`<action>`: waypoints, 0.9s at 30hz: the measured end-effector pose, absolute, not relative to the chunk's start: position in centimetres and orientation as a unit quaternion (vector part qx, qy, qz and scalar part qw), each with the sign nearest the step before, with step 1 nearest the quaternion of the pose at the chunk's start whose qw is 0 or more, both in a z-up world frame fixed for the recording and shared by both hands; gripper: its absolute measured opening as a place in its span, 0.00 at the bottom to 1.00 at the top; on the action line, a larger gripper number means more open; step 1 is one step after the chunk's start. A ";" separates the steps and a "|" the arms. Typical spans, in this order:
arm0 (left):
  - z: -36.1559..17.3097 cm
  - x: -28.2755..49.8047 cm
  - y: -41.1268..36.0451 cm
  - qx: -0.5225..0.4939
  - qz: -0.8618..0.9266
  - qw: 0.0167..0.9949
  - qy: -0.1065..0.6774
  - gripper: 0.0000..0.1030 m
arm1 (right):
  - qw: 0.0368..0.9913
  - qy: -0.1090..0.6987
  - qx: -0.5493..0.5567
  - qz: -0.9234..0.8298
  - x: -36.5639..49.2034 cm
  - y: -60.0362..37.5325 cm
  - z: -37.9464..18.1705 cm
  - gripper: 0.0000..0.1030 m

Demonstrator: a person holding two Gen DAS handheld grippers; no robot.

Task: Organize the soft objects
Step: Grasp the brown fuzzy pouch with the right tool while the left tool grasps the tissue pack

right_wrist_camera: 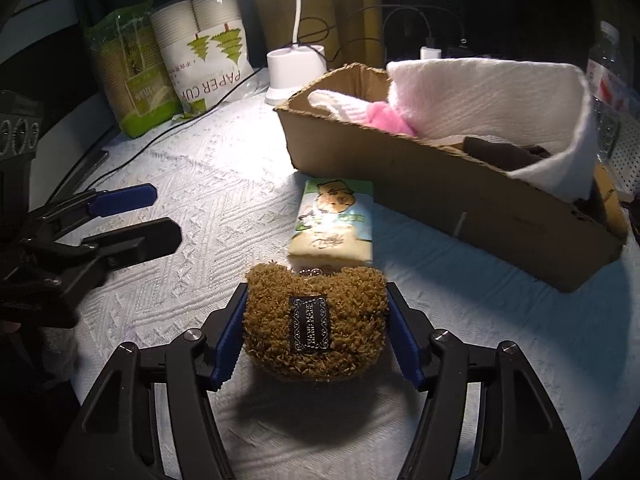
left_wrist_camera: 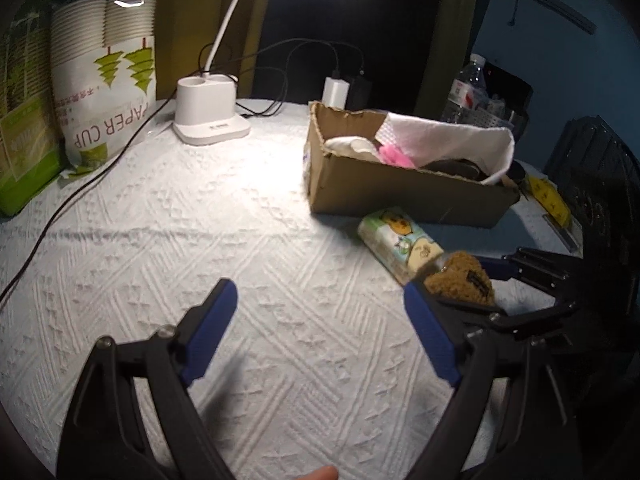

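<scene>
The white cloth (right_wrist_camera: 500, 100) in the cardboard box (right_wrist_camera: 440, 200) covers most of the dark items (right_wrist_camera: 504, 152) under it. The water bottle (right_wrist_camera: 612, 64) behind the box is cut off by the picture's right edge. The label (right_wrist_camera: 311, 326) on the fuzzy brown pouch (right_wrist_camera: 316, 320) is too small to read.

paper cup packs (right_wrist_camera: 208, 52), lamp base (left_wrist_camera: 208, 110), water bottle (left_wrist_camera: 470, 86)

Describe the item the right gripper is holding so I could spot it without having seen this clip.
Find the cardboard box of cloths on the white tablecloth. In front of it lies a bear-print tissue pack. Just nearer, the right gripper clamps a fuzzy brown pouch, the only shaggy item, with a black woven label.
</scene>
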State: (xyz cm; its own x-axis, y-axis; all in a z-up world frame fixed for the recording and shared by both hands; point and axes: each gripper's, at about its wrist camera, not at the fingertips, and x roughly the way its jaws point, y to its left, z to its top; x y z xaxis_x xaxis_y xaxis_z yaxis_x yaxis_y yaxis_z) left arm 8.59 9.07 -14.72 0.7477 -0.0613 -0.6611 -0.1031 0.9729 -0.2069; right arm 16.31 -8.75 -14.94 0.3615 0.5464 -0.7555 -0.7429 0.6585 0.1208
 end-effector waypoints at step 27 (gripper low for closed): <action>-17.1 19.6 1.3 -0.051 -0.004 0.900 0.433 0.80 | 0.850 0.382 -0.044 0.360 20.5 -19.6 -13.7 0.65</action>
